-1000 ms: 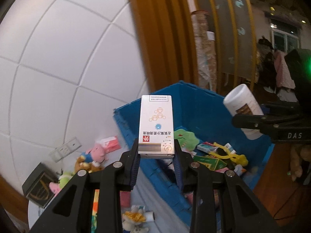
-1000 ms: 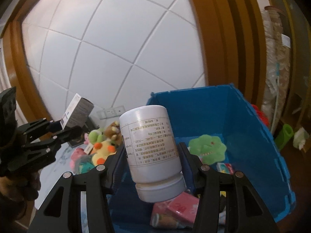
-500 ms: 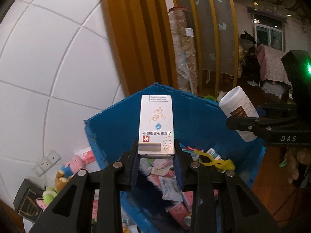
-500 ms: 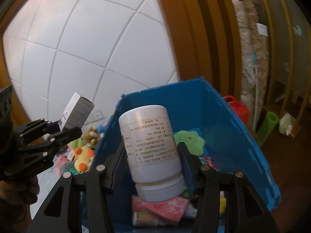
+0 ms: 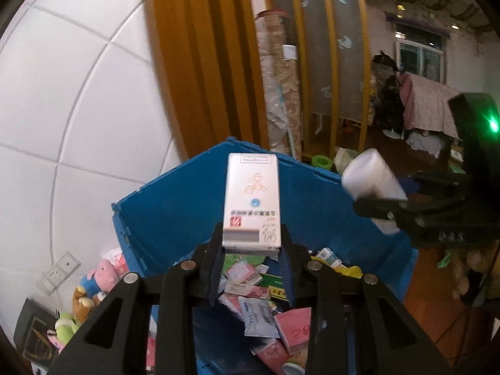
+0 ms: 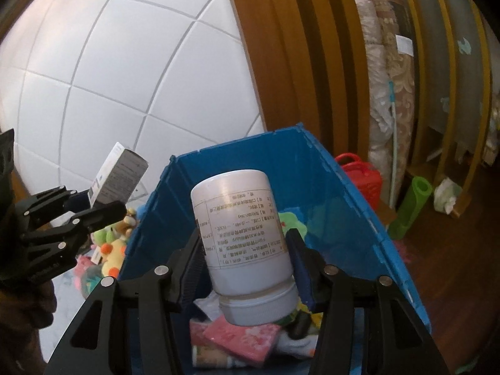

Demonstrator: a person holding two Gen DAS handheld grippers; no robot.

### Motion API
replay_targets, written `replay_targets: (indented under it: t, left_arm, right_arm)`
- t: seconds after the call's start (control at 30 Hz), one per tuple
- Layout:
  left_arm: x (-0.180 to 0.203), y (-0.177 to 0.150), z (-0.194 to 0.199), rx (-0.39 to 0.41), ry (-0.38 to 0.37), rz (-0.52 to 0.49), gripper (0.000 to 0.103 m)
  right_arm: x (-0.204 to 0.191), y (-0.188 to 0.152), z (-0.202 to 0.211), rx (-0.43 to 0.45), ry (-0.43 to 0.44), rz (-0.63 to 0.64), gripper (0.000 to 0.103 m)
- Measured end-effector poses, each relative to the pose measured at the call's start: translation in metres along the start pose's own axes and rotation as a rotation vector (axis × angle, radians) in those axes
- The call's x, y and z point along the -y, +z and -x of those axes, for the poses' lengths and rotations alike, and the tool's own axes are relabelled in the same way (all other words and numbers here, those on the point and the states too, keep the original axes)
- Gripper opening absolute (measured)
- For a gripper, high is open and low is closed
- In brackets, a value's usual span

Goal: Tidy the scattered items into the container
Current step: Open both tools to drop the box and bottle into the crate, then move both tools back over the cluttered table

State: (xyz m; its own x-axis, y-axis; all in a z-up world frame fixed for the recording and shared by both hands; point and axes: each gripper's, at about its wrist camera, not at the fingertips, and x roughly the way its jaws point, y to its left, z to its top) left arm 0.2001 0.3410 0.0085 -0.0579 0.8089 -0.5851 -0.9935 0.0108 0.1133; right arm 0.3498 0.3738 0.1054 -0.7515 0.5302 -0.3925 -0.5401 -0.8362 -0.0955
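1. The tiled wall (image 5: 78, 109) is white and stands behind the work area.

2. The blue container (image 5: 175, 218) is open-topped and stands below both grippers. Its floor is covered with loose packets (image 5: 259, 312), and a green plush piece lies at the far end. In the right wrist view, a pink packet (image 6: 240, 337) lies directly under the bottle.

3. The left gripper (image 5: 251, 240) is above the near-left part of the container. Its fingers are opening. The white box (image 5: 251, 200) stands upright between them, with its printed face toward the camera. The pads are just beside its two narrow sides and no longer clamp it.

4. The right gripper (image 6: 243, 240) is above the container interior. Its fingers are opening. The white bottle (image 6: 240, 228) is between them, cap end down and tilted. A gap shows between the bottle and the right-hand pad. In the left wrist view, the bottle appears blurred.

5. The plush toys (image 5: 93, 284) lie in a heap outside the container, by its left wall and near the tiled wall.
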Motion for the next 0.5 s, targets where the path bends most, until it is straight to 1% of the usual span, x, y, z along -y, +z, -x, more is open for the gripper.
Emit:
replay_targets:
  t: [0.03, 0.07, 0.1, 0.17, 0.23, 0.37, 0.5]
  left_arm:
    - [-0.006, -0.002, 0.001, 0.004, 0.026, 0.026, 0.072]
    - [-0.014, -0.005, 0.004, 0.007, 0.045, 0.054, 0.089]
    - [-0.024, -0.009, 0.007, 0.007, 0.061, 0.085, 0.089]
    - [-0.036, -0.015, 0.01, -0.005, 0.064, 0.109, 0.089]
    - [-0.048, -0.022, 0.018, -0.006, 0.093, 0.123, 0.089]
    - [-0.068, -0.039, 0.034, -0.009, 0.13, 0.166, 0.089]
    - [-0.086, -0.066, 0.052, -0.03, 0.167, 0.217, 0.089]
  right_arm:
    - [-0.003, 0.001, -0.002, -0.004, -0.01, 0.016, 0.093]
    - [-0.004, 0.0, -0.003, 0.0, -0.019, 0.021, 0.102]
    - [-0.005, 0.0, -0.001, 0.021, -0.023, 0.019, 0.103]
    - [-0.003, 0.001, -0.005, 0.013, -0.013, -0.003, 0.103]
    - [-0.002, 0.0, -0.007, 0.016, -0.008, -0.026, 0.103]
    - [-0.013, 0.001, -0.006, 0.022, 0.015, -0.013, 0.103]
    - [-0.035, -0.002, -0.009, 0.009, 0.053, 0.006, 0.103]
